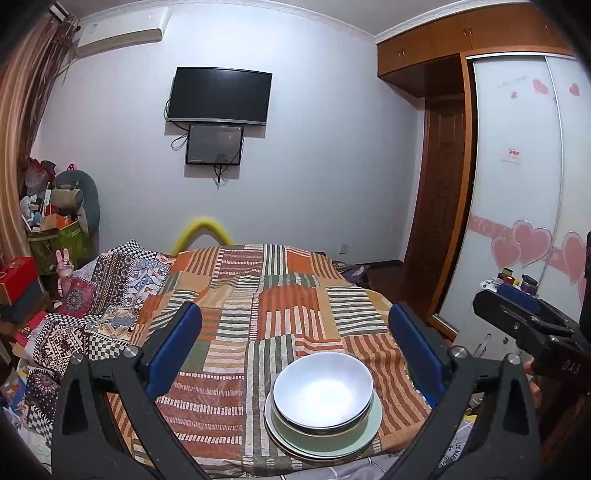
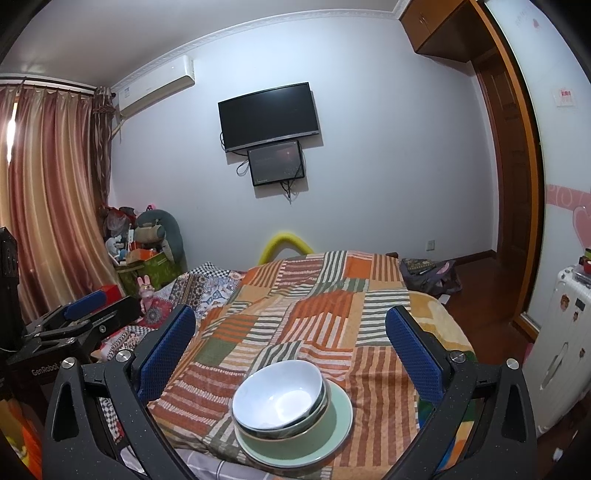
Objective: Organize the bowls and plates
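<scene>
A bed covered with a striped patchwork blanket (image 1: 280, 302) in orange, green and cream fills the middle of both views. Near the blanket's closest edge sits a neat stack of dishes: a white bowl (image 1: 323, 389) nested on top of other bowls, which rest on a pale green plate (image 1: 364, 430) with a further plate rim showing beneath it. The left gripper (image 1: 295, 347) hangs above the blanket with its blue-padded fingers (image 1: 173, 350) spread wide apart, holding nothing, and the stack lies below and between them without touching either one. The right gripper (image 2: 290, 350) is likewise spread wide and empty, hovering over the same stack, seen here as the bowl (image 2: 279, 397) on the green plate (image 2: 332, 424). Each gripper appears at the edge of the other's view, side by side. On the far wall hang a dark television (image 1: 219, 94) with a smaller screen (image 1: 214, 144) just under it, and an air conditioner (image 1: 120, 35) higher up to the left.
</scene>
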Action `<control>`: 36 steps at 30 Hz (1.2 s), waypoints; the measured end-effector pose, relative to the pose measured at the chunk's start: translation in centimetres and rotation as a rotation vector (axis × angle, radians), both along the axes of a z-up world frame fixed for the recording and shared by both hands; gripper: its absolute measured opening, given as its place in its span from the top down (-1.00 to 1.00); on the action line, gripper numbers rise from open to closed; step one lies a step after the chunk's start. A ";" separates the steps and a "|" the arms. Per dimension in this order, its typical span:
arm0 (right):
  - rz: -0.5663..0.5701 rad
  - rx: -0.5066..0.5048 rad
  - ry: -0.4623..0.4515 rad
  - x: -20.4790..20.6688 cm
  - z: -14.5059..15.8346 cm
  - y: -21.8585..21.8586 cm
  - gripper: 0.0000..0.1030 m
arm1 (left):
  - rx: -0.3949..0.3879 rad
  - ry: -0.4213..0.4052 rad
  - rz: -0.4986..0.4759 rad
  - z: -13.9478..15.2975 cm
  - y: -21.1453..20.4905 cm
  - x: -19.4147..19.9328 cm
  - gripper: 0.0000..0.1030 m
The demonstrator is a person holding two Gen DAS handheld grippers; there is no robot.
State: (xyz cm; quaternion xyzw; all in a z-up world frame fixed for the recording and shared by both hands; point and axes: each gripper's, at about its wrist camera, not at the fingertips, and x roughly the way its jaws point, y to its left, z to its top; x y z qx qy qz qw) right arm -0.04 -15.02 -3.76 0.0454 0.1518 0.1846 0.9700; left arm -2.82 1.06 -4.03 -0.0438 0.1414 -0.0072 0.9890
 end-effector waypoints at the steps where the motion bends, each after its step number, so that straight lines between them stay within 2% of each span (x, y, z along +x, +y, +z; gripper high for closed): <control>1: 0.001 -0.001 0.001 0.0 0.1 0.0 -0.99 | 0.000 0.000 0.000 0.0 0.0 0.0 -0.99; 29: -0.004 0.005 0.026 0.7 -0.1 -0.5 -0.99 | -0.040 0.020 -0.028 -0.4 0.5 0.6 -1.00; 36: 0.004 0.009 0.052 1.0 -0.5 -0.4 -0.99 | -0.029 0.032 -0.047 -0.6 0.1 0.9 -1.00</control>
